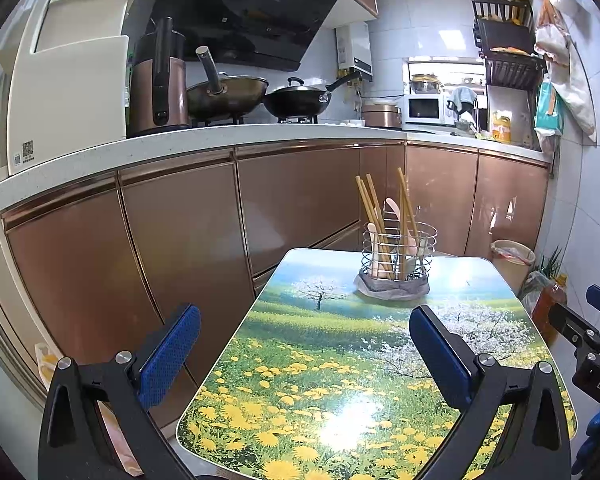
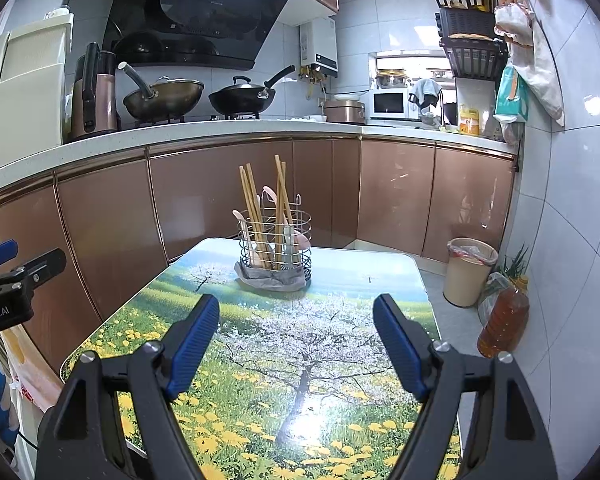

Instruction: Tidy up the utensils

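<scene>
Left gripper spread wide, empty, low in frame | right gripper likewise spread, nothing between pads | wire holder centre frame on table, chopsticks and spoons upright inside, likely sorted; cloth beneath to catch drips.

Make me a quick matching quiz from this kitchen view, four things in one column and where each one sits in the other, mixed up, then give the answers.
Things:
1. wire utensil holder
2. black wok
3. bin
4. microwave

Places:
A. on the floor, right of the table
B. on the stove
C. on the table's far end, on a grey cloth
D. on the counter's far right stretch, under the window

Pairs: 1-C, 2-B, 3-A, 4-D
</scene>
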A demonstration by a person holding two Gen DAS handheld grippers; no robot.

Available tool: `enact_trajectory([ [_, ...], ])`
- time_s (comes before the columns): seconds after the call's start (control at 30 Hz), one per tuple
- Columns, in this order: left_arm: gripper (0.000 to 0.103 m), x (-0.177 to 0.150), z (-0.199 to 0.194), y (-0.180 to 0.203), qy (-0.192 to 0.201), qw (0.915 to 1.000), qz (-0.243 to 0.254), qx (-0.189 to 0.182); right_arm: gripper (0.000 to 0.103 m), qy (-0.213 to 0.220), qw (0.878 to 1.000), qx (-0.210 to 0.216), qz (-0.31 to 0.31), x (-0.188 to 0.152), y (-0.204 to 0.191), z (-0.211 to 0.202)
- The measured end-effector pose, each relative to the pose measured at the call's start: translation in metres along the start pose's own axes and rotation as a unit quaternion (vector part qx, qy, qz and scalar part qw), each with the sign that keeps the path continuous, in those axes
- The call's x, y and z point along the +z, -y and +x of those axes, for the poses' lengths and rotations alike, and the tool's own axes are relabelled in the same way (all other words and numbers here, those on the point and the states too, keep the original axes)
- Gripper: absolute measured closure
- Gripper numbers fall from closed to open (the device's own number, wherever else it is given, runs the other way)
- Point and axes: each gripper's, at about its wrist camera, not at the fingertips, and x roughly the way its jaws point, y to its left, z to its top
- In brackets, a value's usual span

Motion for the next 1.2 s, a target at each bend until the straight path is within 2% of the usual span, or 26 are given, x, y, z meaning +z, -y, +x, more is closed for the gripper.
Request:
enact_trajectory([
  [1.2,0.000,-0.005,0.000,0.001,-0.003,1.0000,0.001,0.000,0.024,-0.005,1.000,-0.010,0.003,-0.005,0.011,0.003],
])
